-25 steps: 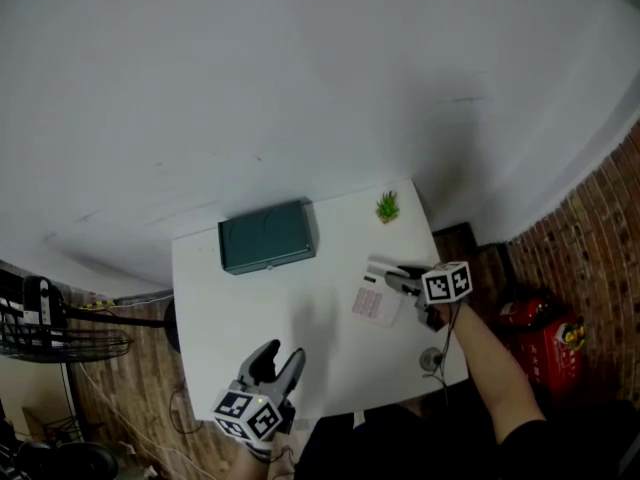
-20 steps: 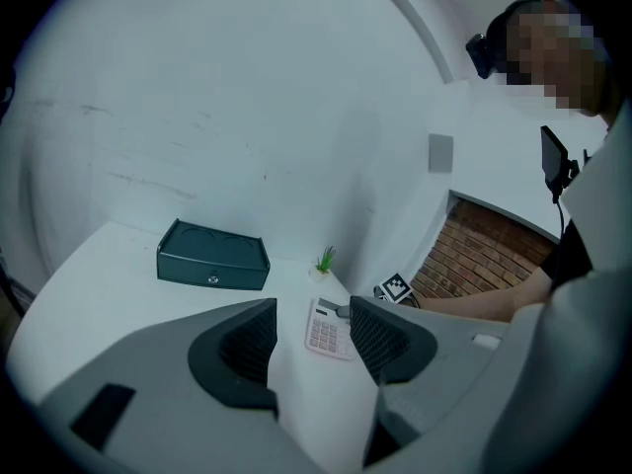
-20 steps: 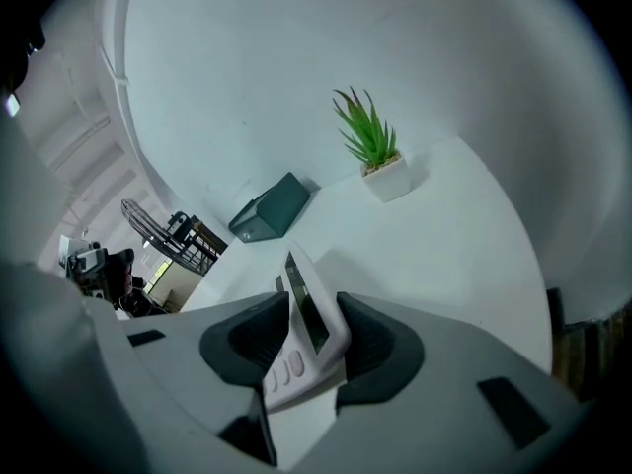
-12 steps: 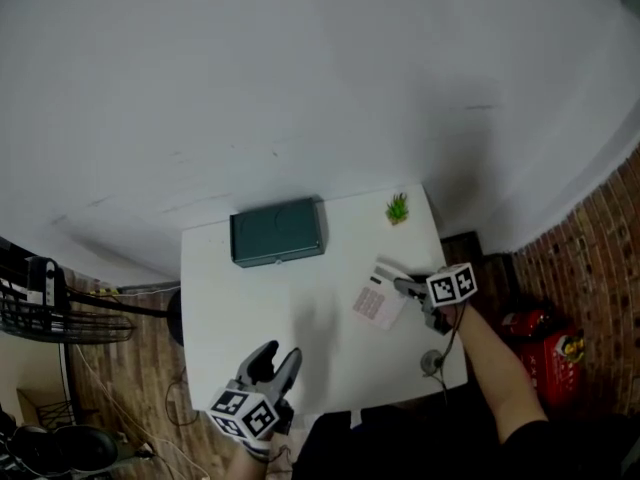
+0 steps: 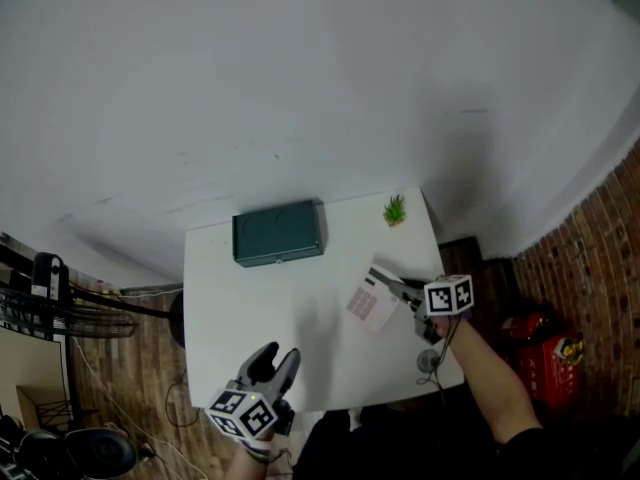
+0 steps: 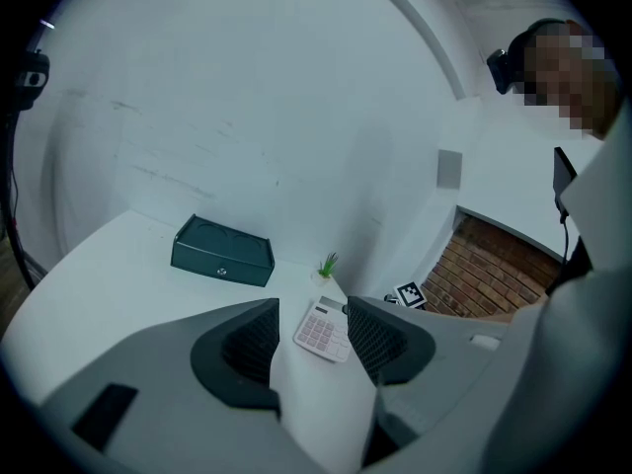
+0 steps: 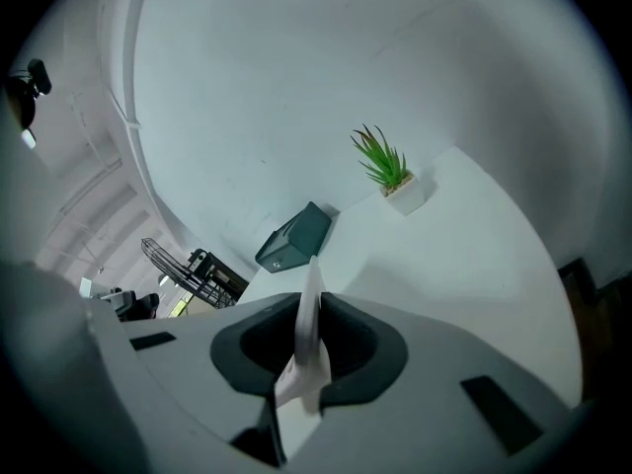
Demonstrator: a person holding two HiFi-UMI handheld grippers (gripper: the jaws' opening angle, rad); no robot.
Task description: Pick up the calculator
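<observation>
It looks like a plain office or studio corner. A small white table stands against a bare white wall and carries a calculator, a tiny potted plant and a green box. Around it are a brick wall, a red fire extinguisher, a wood floor and a wire rack.

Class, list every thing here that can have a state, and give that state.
calculator, clamped by one edge, tilted.
right gripper, shut on calculator, jaws have just been closing.
left gripper, open, empty.
green box, lid closed.
plant, upright.
</observation>
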